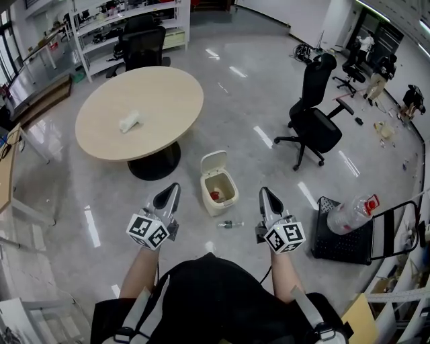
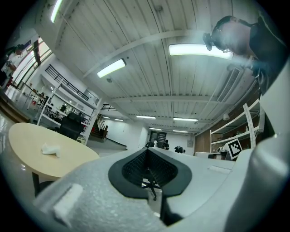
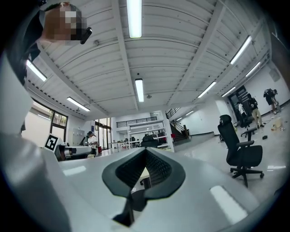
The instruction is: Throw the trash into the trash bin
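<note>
A crumpled white piece of trash (image 1: 130, 122) lies on the round beige table (image 1: 168, 94); the left gripper view also shows the trash (image 2: 49, 149), on the table (image 2: 27, 145) far off to the left. A cream trash bin (image 1: 218, 185) stands on the floor with its lid up and something red inside. My left gripper (image 1: 171, 192) and right gripper (image 1: 267, 195) are held low on either side of the bin, pointing forward. Both are shut with nothing between their jaws, as the left gripper (image 2: 147, 153) and right gripper (image 3: 146, 155) show in their own views.
A small clear bottle (image 1: 230, 224) lies on the floor just in front of the bin. To the right are a black office chair (image 1: 312, 114) and a black crate (image 1: 339, 242) holding a large plastic bottle (image 1: 351, 213). Shelves (image 1: 127, 20) and another chair stand behind the table.
</note>
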Action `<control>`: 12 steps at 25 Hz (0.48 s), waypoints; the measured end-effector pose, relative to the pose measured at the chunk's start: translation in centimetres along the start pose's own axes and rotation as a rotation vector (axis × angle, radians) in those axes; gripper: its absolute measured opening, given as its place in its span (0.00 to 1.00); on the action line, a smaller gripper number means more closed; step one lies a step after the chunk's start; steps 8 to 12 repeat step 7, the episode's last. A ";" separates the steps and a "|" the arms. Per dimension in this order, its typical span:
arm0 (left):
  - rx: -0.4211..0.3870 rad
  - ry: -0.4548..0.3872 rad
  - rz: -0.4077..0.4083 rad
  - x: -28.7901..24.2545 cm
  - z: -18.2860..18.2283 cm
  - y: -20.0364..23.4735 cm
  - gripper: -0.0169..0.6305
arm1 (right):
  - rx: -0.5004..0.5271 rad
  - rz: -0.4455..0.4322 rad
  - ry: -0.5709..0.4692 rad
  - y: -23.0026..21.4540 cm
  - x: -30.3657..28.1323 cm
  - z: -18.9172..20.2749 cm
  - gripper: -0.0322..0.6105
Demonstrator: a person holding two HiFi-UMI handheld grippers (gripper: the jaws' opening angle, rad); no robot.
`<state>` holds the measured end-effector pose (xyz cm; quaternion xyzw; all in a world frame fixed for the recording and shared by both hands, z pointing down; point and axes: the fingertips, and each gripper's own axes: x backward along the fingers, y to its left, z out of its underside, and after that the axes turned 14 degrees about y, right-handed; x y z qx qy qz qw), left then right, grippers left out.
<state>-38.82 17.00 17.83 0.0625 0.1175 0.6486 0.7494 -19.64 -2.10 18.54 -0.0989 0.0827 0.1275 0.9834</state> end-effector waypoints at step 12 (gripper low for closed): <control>0.041 -0.016 -0.015 0.3 -0.4 -0.6 0.03 | -0.011 -0.008 0.008 -0.6 0.5 0.2 0.05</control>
